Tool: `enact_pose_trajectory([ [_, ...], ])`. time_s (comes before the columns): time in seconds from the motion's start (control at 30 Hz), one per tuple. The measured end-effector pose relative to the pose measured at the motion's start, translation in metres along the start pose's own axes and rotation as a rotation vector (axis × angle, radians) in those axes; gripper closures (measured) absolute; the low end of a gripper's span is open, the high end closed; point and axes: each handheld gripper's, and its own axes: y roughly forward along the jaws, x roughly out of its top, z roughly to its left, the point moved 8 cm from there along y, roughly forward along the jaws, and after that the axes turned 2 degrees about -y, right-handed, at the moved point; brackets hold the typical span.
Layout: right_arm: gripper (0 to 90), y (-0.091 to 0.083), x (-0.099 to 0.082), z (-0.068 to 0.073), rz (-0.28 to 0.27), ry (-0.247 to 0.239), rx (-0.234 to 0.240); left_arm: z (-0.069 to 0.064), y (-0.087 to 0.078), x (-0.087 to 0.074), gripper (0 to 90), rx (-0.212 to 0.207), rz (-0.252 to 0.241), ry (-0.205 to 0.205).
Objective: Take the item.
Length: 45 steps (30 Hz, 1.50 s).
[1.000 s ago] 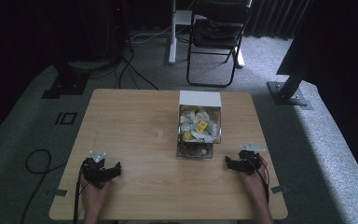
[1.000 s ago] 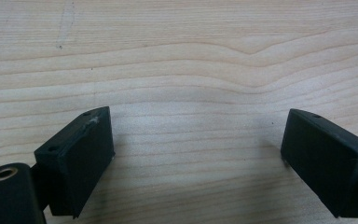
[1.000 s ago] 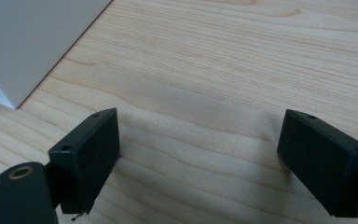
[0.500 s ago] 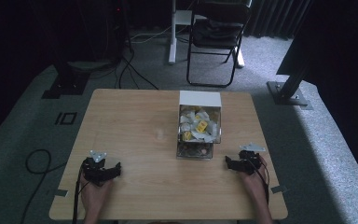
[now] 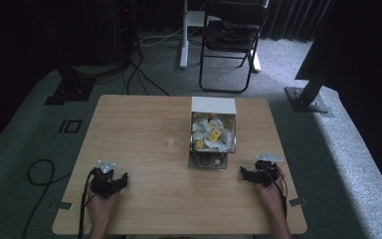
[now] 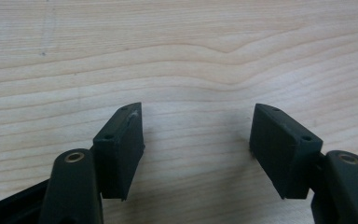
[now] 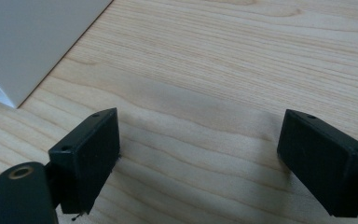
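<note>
Two grippers rest on the wooden table (image 5: 144, 124), well apart from the clear box of wrapped sachets (image 5: 212, 134). Left gripper (image 6: 196, 128): jaws have just been closing, still parted, nothing between. Right gripper (image 7: 198, 140): wide, empty. Advice: reopen left fully before reaching for the box.

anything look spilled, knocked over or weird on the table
Nothing stands out. The clear box with a white lid sits square on the wooden table, its white and yellow packets inside, none spilled. The left gripper, whose jaws have just been closing, and the right gripper rest open, holding nothing.
</note>
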Motion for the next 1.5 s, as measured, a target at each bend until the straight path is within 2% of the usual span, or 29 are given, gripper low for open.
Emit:
enact_pose_trajectory([
  [0.1, 12.6, 0.000, 0.000, 0.000, 0.000, 0.000, 0.000, -0.006, -0.001, 0.000, 36.4, -0.009, 0.007, 0.020],
  [0.2, 12.6, 0.000, 0.000, 0.000, 0.000, 0.000, 0.000, -0.010, -0.003, 0.002, 38.4, -0.018, -0.007, 0.031],
  [0.43, 12.6, 0.000, 0.000, 0.000, 0.000, 0.000, 0.000, -0.016, -0.007, 0.006, 39.0, -0.032, -0.027, 0.044],
  [0.67, 12.6, 0.000, 0.000, 0.000, 0.000, 0.000, 0.001, -0.028, -0.013, 0.010, 38.6, -0.068, -0.041, 0.063],
  [0.87, 12.6, 0.000, 0.000, 0.000, 0.000, 0.000, 0.000, -0.040, -0.015, 0.015, 38.6, -0.083, -0.051, 0.082],
  [0.93, 12.6, 0.000, 0.000, 0.000, 0.000, 0.000, 0.000, -0.045, -0.016, 0.017, 39.0, -0.100, -0.056, 0.074],
  [1.03, 12.6, 0.000, 0.000, 0.000, 0.000, 0.000, 0.000, -0.051, -0.016, 0.019, 39.8, -0.112, -0.059, 0.085],
  [1.2, 12.6, 0.000, 0.000, 0.000, 0.000, 0.000, 0.000, -0.064, -0.017, 0.023, 42.3, -0.157, -0.058, 0.100],
  [1.5, 12.6, 0.000, 0.000, 0.000, 0.000, 0.000, 0.000, -0.086, -0.019, 0.033, 43.0, -0.189, -0.073, 0.138],
])
